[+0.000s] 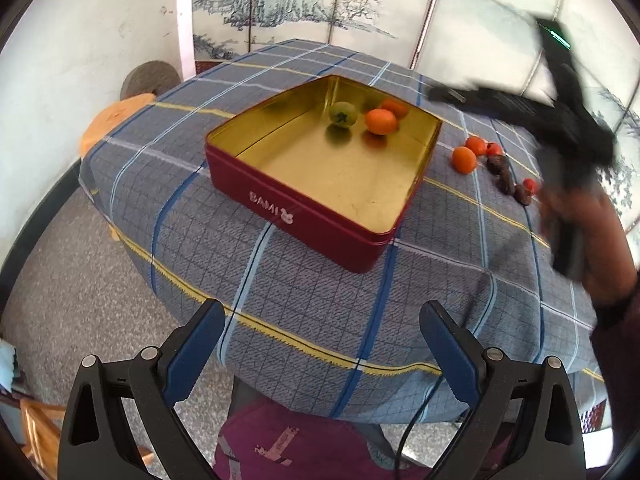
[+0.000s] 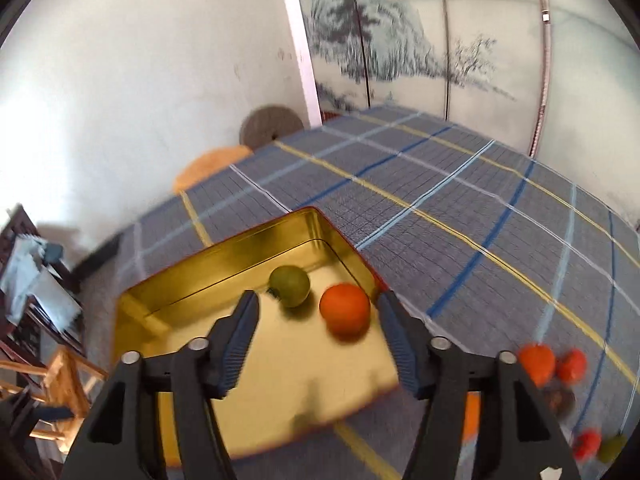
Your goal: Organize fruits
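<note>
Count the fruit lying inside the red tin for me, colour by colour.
green fruit: 1
orange fruit: 1
Total: 2 in the red tin. The extra orange and green shapes at its far wall in the left wrist view are reflections in the shiny gold metal.

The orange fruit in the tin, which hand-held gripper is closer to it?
Right. The right hand-held gripper hangs open just above the orange fruit inside the tin. The left hand-held gripper waits back at the table's near edge.

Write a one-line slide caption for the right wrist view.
Open right gripper above the red, gold-lined tin box, where a round green fruit and an orange tangerine lie.
</note>
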Action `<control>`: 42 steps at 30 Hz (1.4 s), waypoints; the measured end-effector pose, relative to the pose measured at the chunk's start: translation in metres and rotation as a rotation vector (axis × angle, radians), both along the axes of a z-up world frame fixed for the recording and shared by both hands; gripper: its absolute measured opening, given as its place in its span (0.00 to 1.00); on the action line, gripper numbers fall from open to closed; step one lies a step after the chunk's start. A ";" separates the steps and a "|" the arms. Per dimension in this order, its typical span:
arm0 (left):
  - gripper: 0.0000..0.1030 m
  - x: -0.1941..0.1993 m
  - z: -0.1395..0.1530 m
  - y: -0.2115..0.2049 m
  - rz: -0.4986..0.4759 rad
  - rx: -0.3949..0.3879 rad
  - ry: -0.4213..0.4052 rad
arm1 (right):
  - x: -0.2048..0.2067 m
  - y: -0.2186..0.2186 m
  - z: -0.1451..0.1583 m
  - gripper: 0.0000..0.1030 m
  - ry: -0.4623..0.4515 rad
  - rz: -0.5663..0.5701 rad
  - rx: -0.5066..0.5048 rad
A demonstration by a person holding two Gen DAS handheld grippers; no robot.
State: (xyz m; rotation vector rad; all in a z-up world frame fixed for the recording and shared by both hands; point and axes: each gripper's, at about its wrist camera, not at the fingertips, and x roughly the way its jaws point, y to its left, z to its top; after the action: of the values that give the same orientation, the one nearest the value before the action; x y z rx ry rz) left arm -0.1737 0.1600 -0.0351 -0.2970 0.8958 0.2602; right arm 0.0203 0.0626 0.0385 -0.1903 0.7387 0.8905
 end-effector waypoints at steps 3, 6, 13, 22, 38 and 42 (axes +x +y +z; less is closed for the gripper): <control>0.95 0.005 0.003 -0.008 -0.045 0.002 -0.007 | -0.031 -0.057 -0.003 0.73 -0.041 -0.046 0.003; 0.95 0.015 0.012 -0.025 -0.130 0.050 -0.022 | -0.051 -0.130 -0.014 0.73 -0.074 -0.155 -0.065; 0.95 0.056 0.035 -0.083 -0.425 0.106 -0.097 | -0.055 -0.291 -0.043 0.73 -0.026 -0.500 -0.152; 0.94 0.149 0.038 -0.134 -0.662 0.011 -0.070 | -0.054 -0.371 -0.059 0.73 0.029 -0.619 -0.014; 0.72 0.298 -0.007 -0.144 -0.431 -0.322 0.056 | -0.062 -0.369 -0.061 0.75 0.005 -0.520 0.051; 0.68 0.308 -0.023 -0.142 -0.395 -0.343 0.082 | -0.063 -0.368 -0.060 0.75 0.003 -0.506 0.060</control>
State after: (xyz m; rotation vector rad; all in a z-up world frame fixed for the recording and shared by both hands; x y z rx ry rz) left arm 0.1339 0.0178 -0.0583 -0.4203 1.0592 -0.2513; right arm -0.0428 -0.3057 -0.0218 0.0531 0.7181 0.4295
